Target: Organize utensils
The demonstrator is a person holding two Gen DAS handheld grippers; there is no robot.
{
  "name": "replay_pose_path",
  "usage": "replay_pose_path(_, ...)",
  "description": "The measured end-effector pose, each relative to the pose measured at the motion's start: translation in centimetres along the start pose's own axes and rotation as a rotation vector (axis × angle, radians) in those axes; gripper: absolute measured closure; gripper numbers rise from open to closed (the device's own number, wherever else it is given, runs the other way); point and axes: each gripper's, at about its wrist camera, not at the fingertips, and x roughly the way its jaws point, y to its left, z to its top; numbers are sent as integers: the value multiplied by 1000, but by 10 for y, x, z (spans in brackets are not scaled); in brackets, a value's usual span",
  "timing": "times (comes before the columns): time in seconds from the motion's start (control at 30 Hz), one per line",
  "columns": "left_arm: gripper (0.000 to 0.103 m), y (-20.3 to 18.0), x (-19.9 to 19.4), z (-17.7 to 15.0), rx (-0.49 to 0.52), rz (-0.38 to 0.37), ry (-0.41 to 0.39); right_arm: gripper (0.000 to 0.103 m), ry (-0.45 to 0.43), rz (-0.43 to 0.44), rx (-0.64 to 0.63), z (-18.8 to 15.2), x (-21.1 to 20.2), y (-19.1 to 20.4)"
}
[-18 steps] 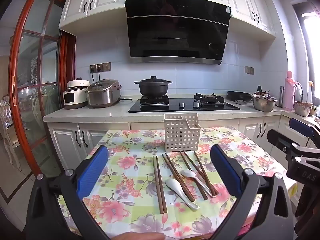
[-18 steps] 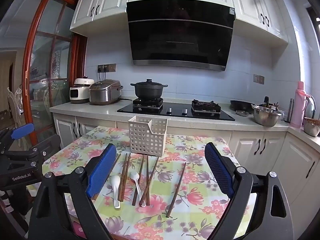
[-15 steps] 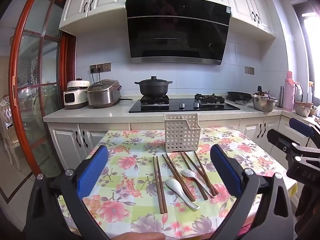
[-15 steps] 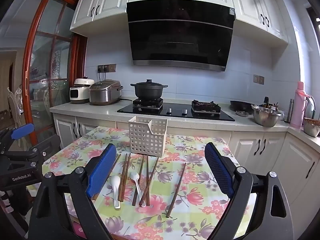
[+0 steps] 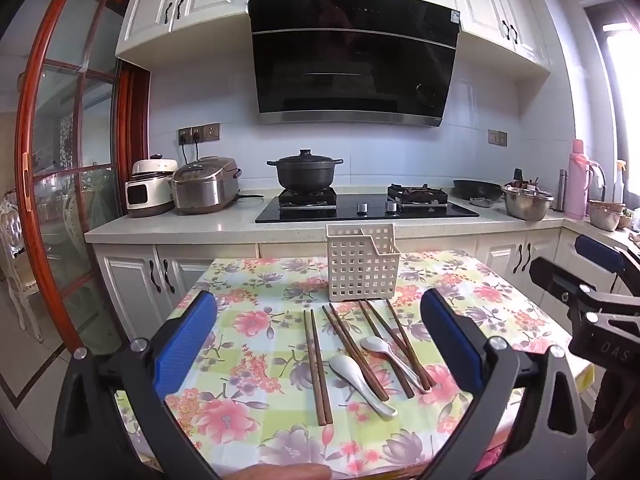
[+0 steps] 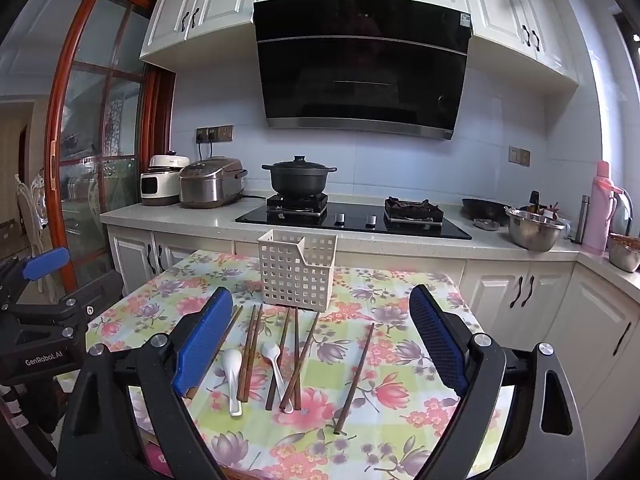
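Brown wooden chopsticks (image 5: 316, 364) and two white spoons (image 5: 362, 380) are lying flat on the flowery tablecloth (image 5: 248, 344), just in front of the cream plastic basket with square holes (image 5: 362, 266), which is standing upright near the table's far edge. The left gripper (image 5: 318, 340) is hanging over the table with its blue fingers (image 5: 186, 344) spread wide, holding nothing. The right gripper (image 6: 320, 340) is doing the same, and one chopstick (image 6: 356, 376) seems to be lying apart from the rest.

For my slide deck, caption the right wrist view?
Open right tool hovers over chopsticks and spoons before the white basket.
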Motion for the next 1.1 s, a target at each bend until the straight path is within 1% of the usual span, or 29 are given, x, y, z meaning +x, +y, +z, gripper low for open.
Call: replay_pose_path(1.1, 4, 1, -5, -1, -5, -23, 2, 19, 9, 9, 7, -3, 2, -5)
